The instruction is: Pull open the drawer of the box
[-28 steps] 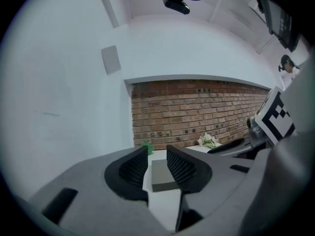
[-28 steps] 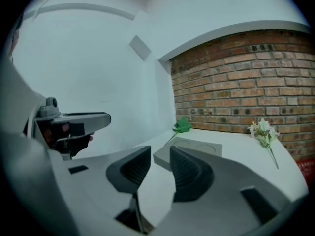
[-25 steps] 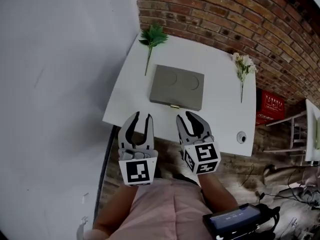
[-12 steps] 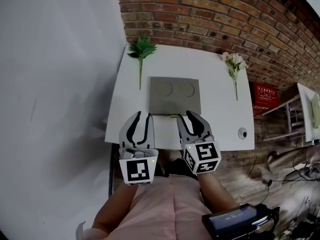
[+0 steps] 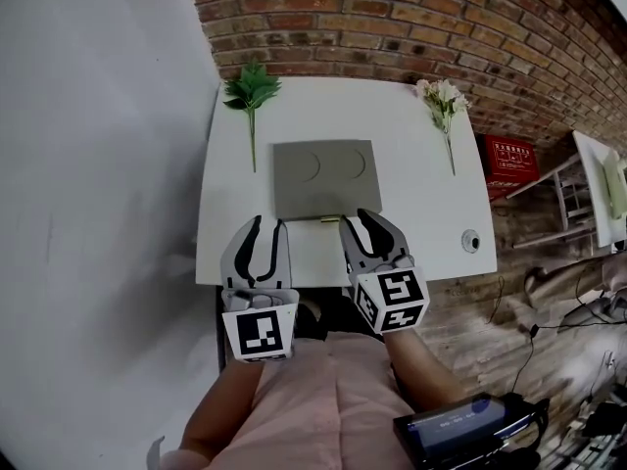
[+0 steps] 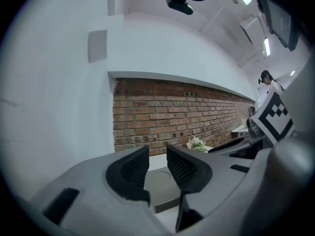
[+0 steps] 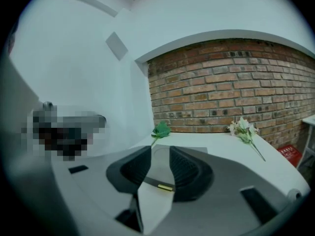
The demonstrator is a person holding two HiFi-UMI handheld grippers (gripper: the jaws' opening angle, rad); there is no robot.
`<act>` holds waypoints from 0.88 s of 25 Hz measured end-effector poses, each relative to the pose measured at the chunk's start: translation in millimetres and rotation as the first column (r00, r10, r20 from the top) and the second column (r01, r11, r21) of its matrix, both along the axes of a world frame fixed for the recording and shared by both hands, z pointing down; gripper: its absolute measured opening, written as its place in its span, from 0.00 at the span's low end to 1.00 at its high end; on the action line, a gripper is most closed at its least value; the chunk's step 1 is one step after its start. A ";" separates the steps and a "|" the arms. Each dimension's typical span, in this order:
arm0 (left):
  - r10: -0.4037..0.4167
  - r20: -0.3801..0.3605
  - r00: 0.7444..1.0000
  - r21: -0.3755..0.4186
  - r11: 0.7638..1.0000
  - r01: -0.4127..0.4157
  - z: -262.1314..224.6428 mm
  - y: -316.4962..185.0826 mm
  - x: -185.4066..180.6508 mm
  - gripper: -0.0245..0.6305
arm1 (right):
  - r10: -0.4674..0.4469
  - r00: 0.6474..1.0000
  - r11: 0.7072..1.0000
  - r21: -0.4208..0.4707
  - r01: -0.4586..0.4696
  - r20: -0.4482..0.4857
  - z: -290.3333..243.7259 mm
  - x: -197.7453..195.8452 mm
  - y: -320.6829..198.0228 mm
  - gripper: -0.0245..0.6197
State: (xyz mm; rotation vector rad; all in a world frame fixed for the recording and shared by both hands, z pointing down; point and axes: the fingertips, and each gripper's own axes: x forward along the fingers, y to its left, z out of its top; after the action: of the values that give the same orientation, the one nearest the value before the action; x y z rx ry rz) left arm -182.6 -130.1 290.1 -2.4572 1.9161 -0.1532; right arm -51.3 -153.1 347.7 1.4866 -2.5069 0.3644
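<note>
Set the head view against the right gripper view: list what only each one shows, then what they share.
Only the head view: the wooden floor, the person's pink top and a dark device beside it. Only the right gripper view: a square grey wall plate. Both: the white table, the grey box with its gold handle, the green sprig, the white flowers, the brick wall and the open right gripper.

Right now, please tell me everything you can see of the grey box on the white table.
The grey box is flat, rectangular and matte, with two shallow circles on its top. It lies flat on the white table, drawer seemingly shut, a small gold pull on its near edge. The right gripper, jaws open, hovers just before that pull; no contact shows.
</note>
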 end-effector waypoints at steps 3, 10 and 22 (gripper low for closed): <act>0.005 0.007 1.000 -0.025 1.000 -0.005 6.4 -6.0 2.5 0.22 | 0.002 1.000 1.000 -0.023 -0.002 0.007 7.8 4.2 -6.1 0.23; 0.013 0.023 1.000 -0.063 0.998 -0.012 17.5 -15.0 11.6 0.22 | 0.001 0.999 0.993 -0.119 0.004 0.041 33.5 13.5 -8.3 0.23; 0.015 0.040 0.999 -0.176 0.984 -0.008 55.3 -28.2 26.7 0.22 | 0.012 0.984 0.926 -0.373 0.057 0.180 106.4 15.7 -8.6 0.20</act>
State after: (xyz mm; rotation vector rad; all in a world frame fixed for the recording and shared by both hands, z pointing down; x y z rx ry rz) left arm -155.9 -158.2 345.4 -2.5499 1.9505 -0.3858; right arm -35.6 -161.7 454.1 1.3184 -2.3968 0.9570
